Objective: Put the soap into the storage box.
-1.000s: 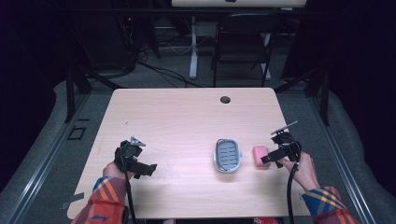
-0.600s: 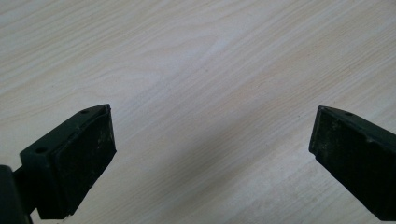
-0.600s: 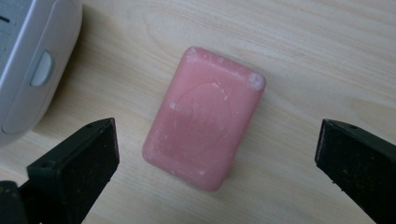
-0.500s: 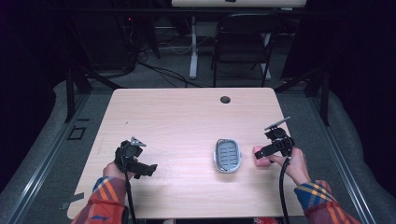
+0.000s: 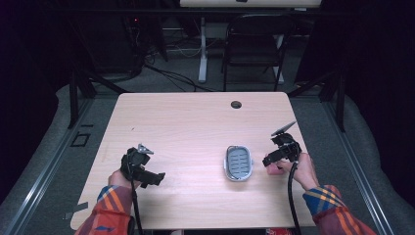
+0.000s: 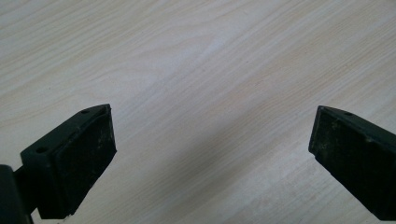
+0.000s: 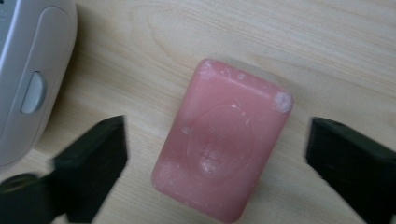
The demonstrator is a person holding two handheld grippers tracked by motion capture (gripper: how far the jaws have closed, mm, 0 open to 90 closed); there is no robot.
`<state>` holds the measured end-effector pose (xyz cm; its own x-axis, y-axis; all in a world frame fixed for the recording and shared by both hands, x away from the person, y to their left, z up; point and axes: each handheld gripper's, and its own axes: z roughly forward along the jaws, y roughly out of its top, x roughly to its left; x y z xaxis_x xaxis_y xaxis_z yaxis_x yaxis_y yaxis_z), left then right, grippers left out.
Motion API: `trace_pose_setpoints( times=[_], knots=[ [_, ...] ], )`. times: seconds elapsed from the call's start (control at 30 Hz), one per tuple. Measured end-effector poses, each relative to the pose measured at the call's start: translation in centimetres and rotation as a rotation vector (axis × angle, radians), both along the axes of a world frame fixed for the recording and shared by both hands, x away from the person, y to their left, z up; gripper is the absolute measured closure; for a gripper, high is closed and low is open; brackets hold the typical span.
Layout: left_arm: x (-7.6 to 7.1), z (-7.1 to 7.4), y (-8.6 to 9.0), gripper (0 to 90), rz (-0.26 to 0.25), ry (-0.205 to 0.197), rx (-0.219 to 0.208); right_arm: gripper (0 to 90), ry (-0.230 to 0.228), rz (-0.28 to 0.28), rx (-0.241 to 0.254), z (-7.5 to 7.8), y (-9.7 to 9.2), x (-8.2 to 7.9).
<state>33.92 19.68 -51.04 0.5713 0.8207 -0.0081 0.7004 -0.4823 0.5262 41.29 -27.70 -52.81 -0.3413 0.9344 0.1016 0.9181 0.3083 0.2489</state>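
A pink soap bar (image 7: 224, 144) lies flat on the wooden table (image 5: 195, 127), just right of a grey-and-white soap dish (image 5: 238, 163). My right gripper (image 7: 217, 140) straddles the bar, one jaw on each side with a gap to the soap. Its jaws have just been closing, and the pads stand apart from the soap. From above, the right gripper (image 5: 268, 162) covers most of the soap (image 5: 270, 170). The dish's edge (image 7: 28, 70) shows at the left of the right gripper view. My left gripper (image 5: 157, 177) rests near the front left, and its jaws (image 6: 213, 121) stand open over bare wood.
A round cable hole (image 5: 236, 104) sits near the table's far edge. A dark chair (image 5: 254, 44) and a desk leg stand beyond the table. The right table edge runs close to my right hand.
The right gripper has moved left toward the dish and down over the soap, which now hides mostly beneath it. The left gripper has stayed put.
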Motion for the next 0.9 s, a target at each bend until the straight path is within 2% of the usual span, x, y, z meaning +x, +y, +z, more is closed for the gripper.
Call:
trace_pose_setpoints(
  times=[0.13,0.23,0.27,0.37,0.43,0.53,0.63,0.7,0.77,0.83,0.9],
  knots=[
    [0.0,0.0,0.0,0.2,-0.001,-0.002,-0.001,16.0,0.017,0.002,-0.001,-0.3,0.2,0.1],
    [0.0,0.0,0.0,0.2,-0.002,0.000,-0.001,18.6,0.010,-0.007,0.006,-0.4,0.1,0.1],
    [0.0,0.0,-0.1,0.2,-0.004,0.001,0.001,20.8,0.024,0.005,-0.008,-0.4,0.1,0.2],
    [0.0,0.0,-0.1,0.2,-0.006,0.002,0.002,25.2,0.007,-0.018,-0.003,-0.8,0.2,0.1],
    [-0.1,0.0,-0.1,0.2,-0.007,-0.001,0.003,27.6,0.025,0.004,-0.021,-0.7,0.1,0.2],
    [-0.1,0.0,-0.1,0.2,-0.007,-0.003,0.006,30.5,0.014,-0.005,-0.009,-0.9,0.1,0.1],
    [-0.1,0.0,-0.1,0.3,-0.008,-0.002,0.007,33.1,0.035,0.022,-0.035,-1.0,0.2,0.1],
    [-0.1,0.0,-0.1,0.2,-0.010,-0.002,0.006,35.0,0.032,0.028,-0.040,-1.1,0.2,0.1],
    [-0.1,0.0,-0.1,0.2,-0.012,-0.001,0.002,35.8,0.041,0.036,-0.041,-1.1,0.2,0.1],
    [-0.1,0.0,-0.1,0.2,-0.012,0.000,0.003,36.1,0.025,0.024,-0.031,-1.2,0.3,0.0],
    [-0.1,0.0,-0.1,0.2,-0.014,0.001,0.003,36.2,0.034,0.044,-0.041,-1.1,0.2,0.1]
  ],
)
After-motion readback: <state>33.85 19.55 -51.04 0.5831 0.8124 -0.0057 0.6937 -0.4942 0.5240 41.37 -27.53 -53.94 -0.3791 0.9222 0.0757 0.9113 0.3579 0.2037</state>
